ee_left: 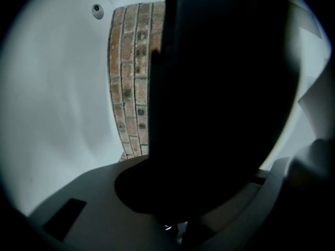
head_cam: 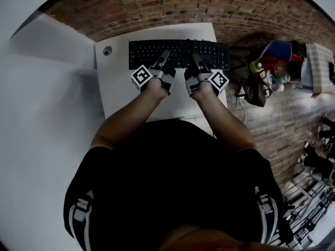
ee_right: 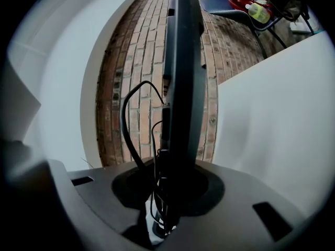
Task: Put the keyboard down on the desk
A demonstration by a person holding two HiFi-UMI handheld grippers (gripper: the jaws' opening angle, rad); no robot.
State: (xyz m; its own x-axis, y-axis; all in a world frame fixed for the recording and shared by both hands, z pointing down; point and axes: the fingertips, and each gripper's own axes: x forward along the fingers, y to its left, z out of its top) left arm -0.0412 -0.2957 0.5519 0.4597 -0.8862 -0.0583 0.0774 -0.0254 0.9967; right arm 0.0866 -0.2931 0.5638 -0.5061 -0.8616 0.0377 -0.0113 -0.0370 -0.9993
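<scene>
Two claws, left claw (head_cam: 165, 55) and right claw (head_cam: 196, 57), clamp one keyboard (head_cam: 144, 54) over one desk (head_cam: 119, 90).

Head camera's staring steeply down over the person's arms at the desk (head_cam: 115, 88) and keyboard (head_cam: 212, 56), while cameras on the left gripper (head_cam: 165, 54) and right gripper (head_cam: 194, 56) look level along their jaws, jammed close against that same keyboard, brickwork (head_cam: 209, 4) beyond.

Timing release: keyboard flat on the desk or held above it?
Held above: left gripper and right gripper clamp it; brick floor shows between keyboard and desk in right gripper view.
</scene>
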